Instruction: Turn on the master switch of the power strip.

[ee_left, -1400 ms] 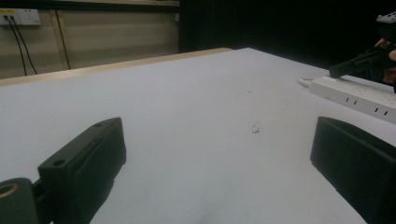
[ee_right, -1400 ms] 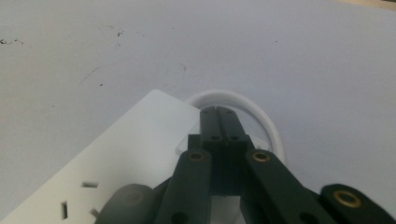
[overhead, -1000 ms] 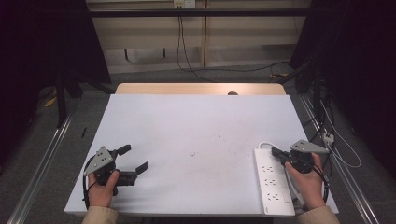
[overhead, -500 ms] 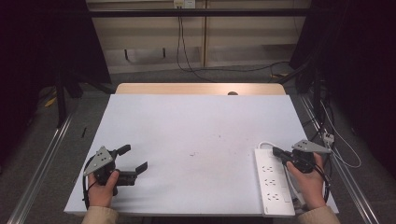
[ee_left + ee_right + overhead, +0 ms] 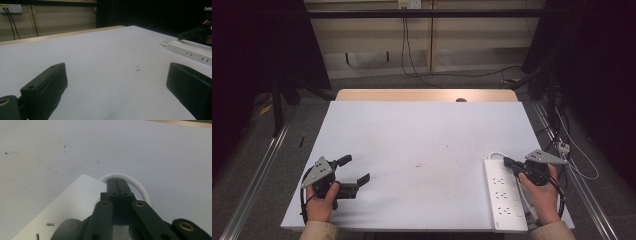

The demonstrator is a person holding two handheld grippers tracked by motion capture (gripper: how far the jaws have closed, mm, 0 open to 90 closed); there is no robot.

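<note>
Presently: white plastic power strip (image 5: 504,194) flat on white desk (image 5: 422,135), untouched; right tongs (image 5: 507,161) pressed together above its cord end; left tongs (image 5: 353,171) spread, idle. Work barely begun.

In the right gripper view the power strip (image 5: 75,202) runs off the bottom edge, and the right gripper (image 5: 116,180) covers the strip's far end, where its white cord (image 5: 140,187) loops out. In the left gripper view the strip (image 5: 190,50) is cut by the right edge. Its sockets are too small to count in the high view.
</note>
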